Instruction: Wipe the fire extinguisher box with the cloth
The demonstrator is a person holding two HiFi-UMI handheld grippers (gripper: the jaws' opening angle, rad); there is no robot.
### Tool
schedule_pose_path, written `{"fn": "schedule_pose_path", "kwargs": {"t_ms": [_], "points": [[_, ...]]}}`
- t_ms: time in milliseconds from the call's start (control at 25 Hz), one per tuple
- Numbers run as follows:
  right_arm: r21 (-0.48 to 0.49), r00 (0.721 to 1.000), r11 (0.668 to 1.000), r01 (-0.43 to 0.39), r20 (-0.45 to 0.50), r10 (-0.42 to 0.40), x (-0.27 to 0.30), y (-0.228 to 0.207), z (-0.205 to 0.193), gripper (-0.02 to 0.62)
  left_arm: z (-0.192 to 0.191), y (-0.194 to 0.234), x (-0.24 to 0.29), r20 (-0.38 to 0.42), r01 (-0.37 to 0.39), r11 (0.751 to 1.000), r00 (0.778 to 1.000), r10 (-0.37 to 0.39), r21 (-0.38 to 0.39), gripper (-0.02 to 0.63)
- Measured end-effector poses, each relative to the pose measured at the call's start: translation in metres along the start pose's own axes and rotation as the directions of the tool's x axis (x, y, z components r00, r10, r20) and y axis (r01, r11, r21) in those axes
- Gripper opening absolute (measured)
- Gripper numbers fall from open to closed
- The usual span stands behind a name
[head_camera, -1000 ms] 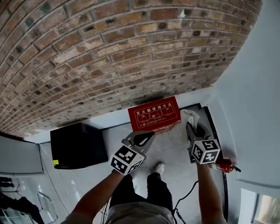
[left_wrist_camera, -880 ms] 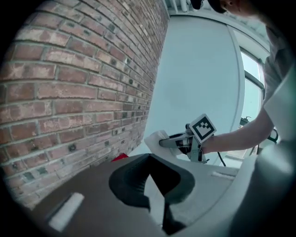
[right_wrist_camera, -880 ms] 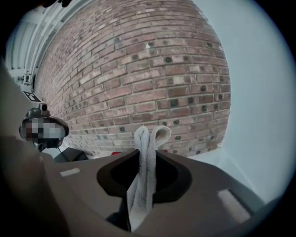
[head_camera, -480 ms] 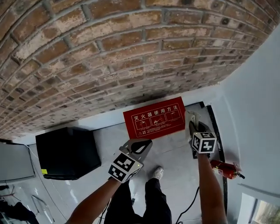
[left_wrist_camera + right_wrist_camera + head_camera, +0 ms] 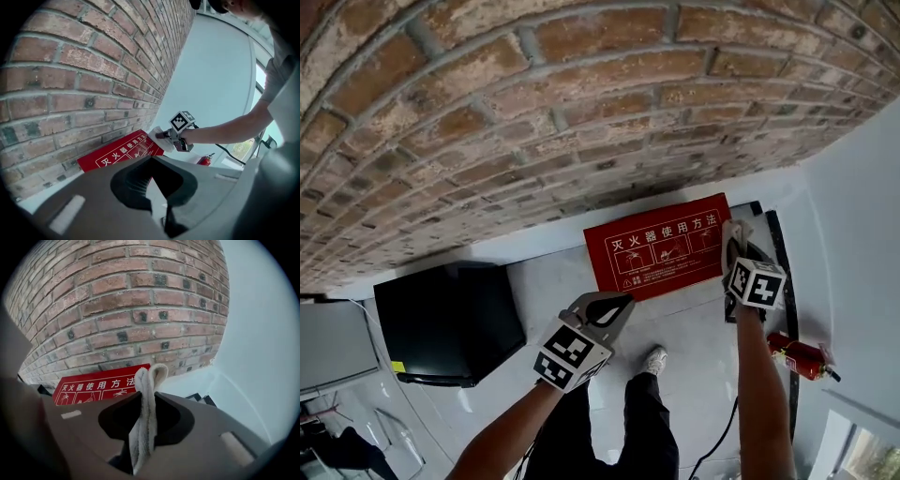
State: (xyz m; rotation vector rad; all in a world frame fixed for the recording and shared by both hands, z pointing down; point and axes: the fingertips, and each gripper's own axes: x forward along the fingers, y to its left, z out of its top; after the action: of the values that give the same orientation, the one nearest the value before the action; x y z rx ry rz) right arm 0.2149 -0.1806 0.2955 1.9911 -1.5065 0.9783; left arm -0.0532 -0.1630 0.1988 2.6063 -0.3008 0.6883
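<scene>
Nearest, below the head camera, stood the person's dark trouser legs and one pale shoe [image 5: 654,359] on the grey floor [image 5: 694,328], with a thin cable [image 5: 720,441] trailing beside them. Just ahead of the shoe, the left tongs [image 5: 615,303] were clenched with nothing between them and hung over bare floor, short of the box. To their left a black cabinet [image 5: 450,319] sat on the floor. On the right a small red fire extinguisher [image 5: 802,356] lay by the pale side wall [image 5: 862,234], near a black strip [image 5: 780,253] running along that wall's foot. Further on, the right tongs [image 5: 737,244] gripped a folded white cloth [image 5: 732,228], whose loop stuck out past the tips at the right end of the fire extinguisher box [image 5: 661,251]; whether cloth and box touched could not be told. The red box stood on the floor against the brick wall [image 5: 534,122], its long axis running along the wall's foot. Its printed face, with white characters and small diagrams, was turned up and outward toward the person. Nothing lay between either tongs and the box.
</scene>
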Motion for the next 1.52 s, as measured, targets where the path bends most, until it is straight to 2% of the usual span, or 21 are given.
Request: {"fn": "schedule_pose_path", "kwargs": {"t_ms": [200, 400, 600, 760, 880, 1040, 1160, 1240, 1320, 1480, 1520], "points": [[-0.036, 1.000, 0.999, -0.014, 0.019, 0.014, 0.024, 0.014, 0.034, 0.097, -0.003, 0.019, -0.009, 0.028, -0.005, 1.000, 1.000, 0.005, -0.013, 0.000], [-0.163, 0.994, 0.980, -0.110, 0.000, 0.112, 0.043, 0.056, 0.046, 0.095, -0.013, 0.035, -0.022, 0.032, -0.012, 0.999, 0.999, 0.013, -0.032, 0.000], [-0.337, 0.977, 0.918, -0.209, -0.038, 0.208, 0.038, 0.096, 0.032, 0.091, -0.026, 0.039, -0.025, 0.025, -0.007, 0.999, 1.000, 0.009, -0.054, 0.000], [-0.435, 0.943, 0.837, -0.331, -0.116, 0.313, 0.022, 0.117, 0.012, 0.089, -0.030, 0.032, -0.018, 0.029, 0.006, 0.998, 1.000, -0.004, -0.060, 0.000], [-0.462, 0.915, 0.791, -0.401, -0.173, 0.363, 0.007, 0.126, -0.010, 0.089, -0.032, 0.023, -0.012, 0.033, 0.018, 0.997, 0.999, -0.015, -0.070, 0.002], [-0.444, 0.880, 0.760, -0.474, -0.229, 0.416, -0.016, 0.146, -0.044, 0.087, -0.033, 0.006, -0.006, 0.029, 0.040, 0.995, 0.999, -0.038, -0.095, 0.000], [-0.422, 0.835, 0.721, -0.550, -0.280, 0.474, -0.034, 0.177, -0.071, 0.088, -0.034, -0.001, -0.006, 0.029, 0.048, 0.995, 0.999, -0.045, -0.092, 0.000], [-0.394, 0.789, 0.684, -0.614, -0.319, 0.525, -0.046, 0.199, -0.088, 0.089, -0.036, 0.000, -0.009, 0.023, 0.044, 0.995, 0.999, -0.042, -0.087, 0.000], [-0.328, 0.726, 0.649, -0.687, -0.354, 0.589, -0.055, 0.220, -0.100, 0.089, -0.038, 0.007, -0.015, 0.024, 0.028, 0.995, 0.999, -0.026, -0.092, 0.000], [-0.163, 0.572, 0.557, -0.814, -0.389, 0.722, -0.073, 0.251, -0.106, 0.089, -0.044, 0.027, -0.029, 0.023, -0.024, 0.992, 0.999, 0.027, -0.120, 0.000], [-0.143, 0.552, 0.542, -0.828, -0.375, 0.745, -0.078, 0.256, -0.101, 0.089, -0.046, 0.031, -0.032, 0.020, -0.035, 0.991, 0.999, 0.038, -0.126, 0.000]]}}
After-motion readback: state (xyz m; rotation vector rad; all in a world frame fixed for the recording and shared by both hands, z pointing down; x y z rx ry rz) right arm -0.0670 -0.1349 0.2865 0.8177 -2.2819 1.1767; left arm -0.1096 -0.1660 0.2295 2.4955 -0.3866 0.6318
